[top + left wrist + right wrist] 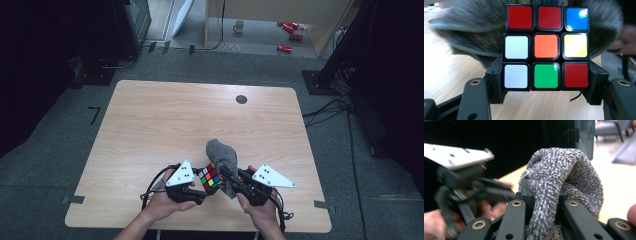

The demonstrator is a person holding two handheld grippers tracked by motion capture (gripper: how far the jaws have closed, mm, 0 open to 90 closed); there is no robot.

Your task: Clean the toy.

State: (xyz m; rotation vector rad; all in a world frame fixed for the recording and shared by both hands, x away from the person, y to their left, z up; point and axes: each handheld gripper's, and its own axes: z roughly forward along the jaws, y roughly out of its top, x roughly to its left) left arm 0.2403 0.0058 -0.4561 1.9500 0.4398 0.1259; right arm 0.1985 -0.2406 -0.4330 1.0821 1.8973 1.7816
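In the high view, both hands come in at the bottom centre of the frame, close together over the near edge of the light wooden worktop [165,115]. The left hand-held gripper [206,186] sits just left of centre and has a Rubik's cube [211,177] clamped between its jaws. In the left gripper view the cube [545,46] takes up the middle of the frame, its two lower corners pressed by the black jaws on either side. The face turned to that camera reads red, red, blue along the top row, white, orange, yellow across the middle, and white, green, red along the bottom.

The right hand-held gripper [226,175] lies just right of the cube, its jaws closed tight on a grey speckled cloth [222,155]. In the right gripper view the cloth [564,177] bunches up out of the pinched jaws in a thick fold at centre frame, with the left hand-held gripper [499,190] blurred at the left. In the high view the cloth rises in a rounded lump just above and right of the cube and touches it. In the left gripper view the cloth [469,27] spreads blurred behind the cube.

A small dark round spot [241,99] marks the worktop toward its far edge, well apart from the hands.
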